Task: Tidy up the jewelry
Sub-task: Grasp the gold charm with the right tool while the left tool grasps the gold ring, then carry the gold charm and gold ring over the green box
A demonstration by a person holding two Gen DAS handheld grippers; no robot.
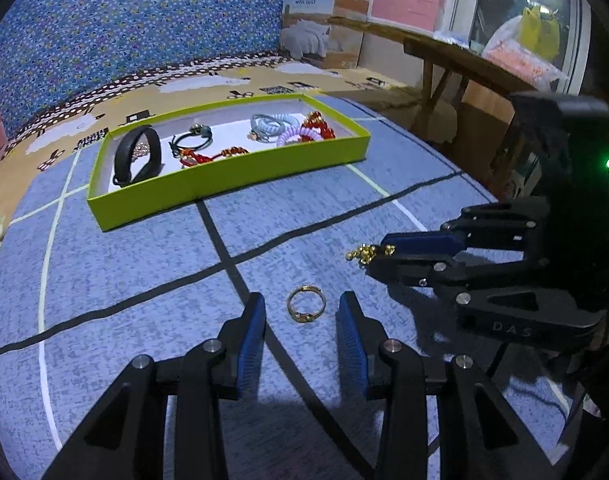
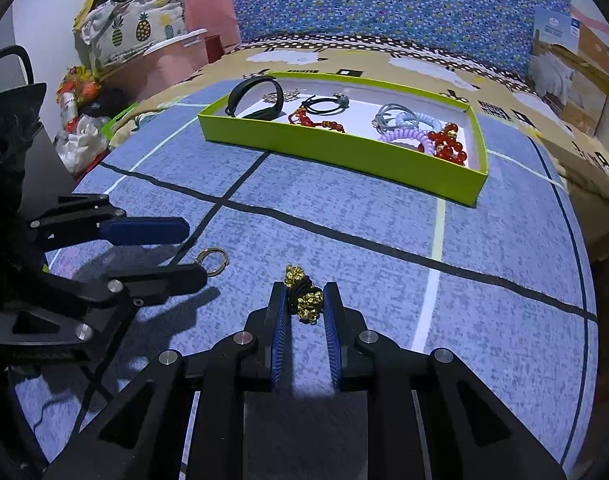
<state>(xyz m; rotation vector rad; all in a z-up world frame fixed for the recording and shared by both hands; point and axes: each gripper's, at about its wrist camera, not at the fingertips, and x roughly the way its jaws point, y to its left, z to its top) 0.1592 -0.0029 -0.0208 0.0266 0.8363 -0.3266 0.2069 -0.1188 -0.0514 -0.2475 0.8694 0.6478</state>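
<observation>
A gold ring [image 1: 304,317] lies flat on the blue mat between the fingers of my left gripper [image 1: 302,308], which stands open around it without touching. From the right wrist view the same ring [image 2: 225,260] lies just past the left gripper [image 2: 196,254]. My right gripper [image 2: 304,296] is shut on a gold-bead bracelet on black cord [image 2: 304,300], which rests on the mat. That bracelet [image 1: 362,254] shows at the right gripper's [image 1: 378,258] tips in the left wrist view. The green tray [image 1: 224,188] [image 2: 344,152] lies farther back.
The tray holds a black band [image 1: 138,156], black and red cord pieces, spiral hair ties [image 2: 408,134] and red beads [image 2: 448,148]. A wooden bench [image 1: 444,52] and a cardboard box [image 1: 328,24] stand behind. Bags [image 2: 124,28] pile up at the far left.
</observation>
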